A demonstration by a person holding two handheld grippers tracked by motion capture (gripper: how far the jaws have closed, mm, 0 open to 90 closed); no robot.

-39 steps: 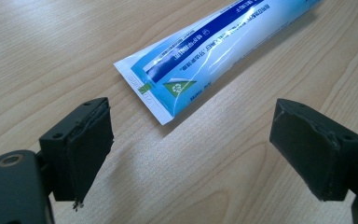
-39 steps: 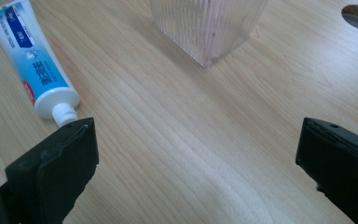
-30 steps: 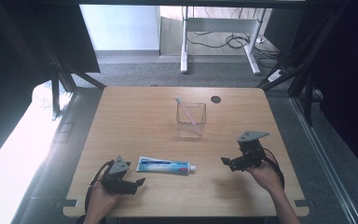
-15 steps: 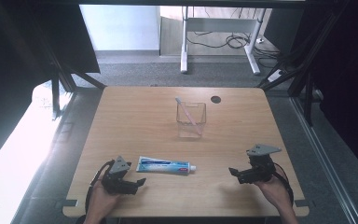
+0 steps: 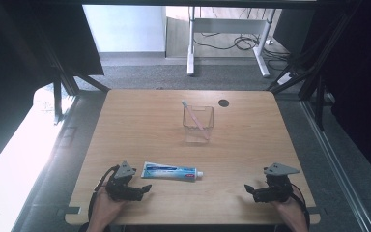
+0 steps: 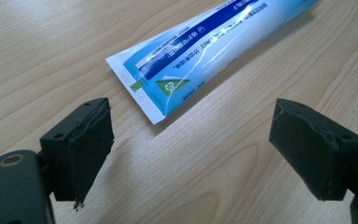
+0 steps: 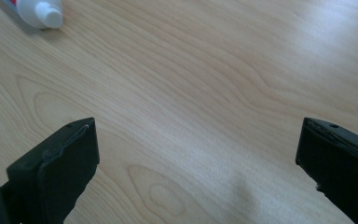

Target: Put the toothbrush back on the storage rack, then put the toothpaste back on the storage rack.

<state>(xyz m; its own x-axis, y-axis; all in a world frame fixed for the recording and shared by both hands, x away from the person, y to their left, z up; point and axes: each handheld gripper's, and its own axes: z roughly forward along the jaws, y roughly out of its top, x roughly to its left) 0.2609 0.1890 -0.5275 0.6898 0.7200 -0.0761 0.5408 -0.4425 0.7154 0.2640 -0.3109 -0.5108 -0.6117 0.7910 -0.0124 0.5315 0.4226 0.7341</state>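
A blue and white toothpaste tube point(image 5: 171, 171) lies flat near the table's front edge, its white cap point(image 7: 42, 13) pointing right. My left gripper point(image 5: 145, 189) rests on the wood just left of the tube's crimped end point(image 6: 140, 91), jaws wide open and empty. My right gripper point(image 5: 249, 189) sits low at the front right, also open with bare wood between its jaws. A clear square cup point(image 5: 197, 124) stands mid-table with a pink toothbrush point(image 5: 194, 117) leaning inside it.
The light wooden table point(image 5: 125, 125) has a round dark cable hole point(image 5: 223, 103) at the back right. Black frame struts flank both sides. A white desk leg and cables lie on the floor beyond the far edge.
My right gripper has come down and back toward the front right edge of the table. The left gripper, tube and cup have stayed put.
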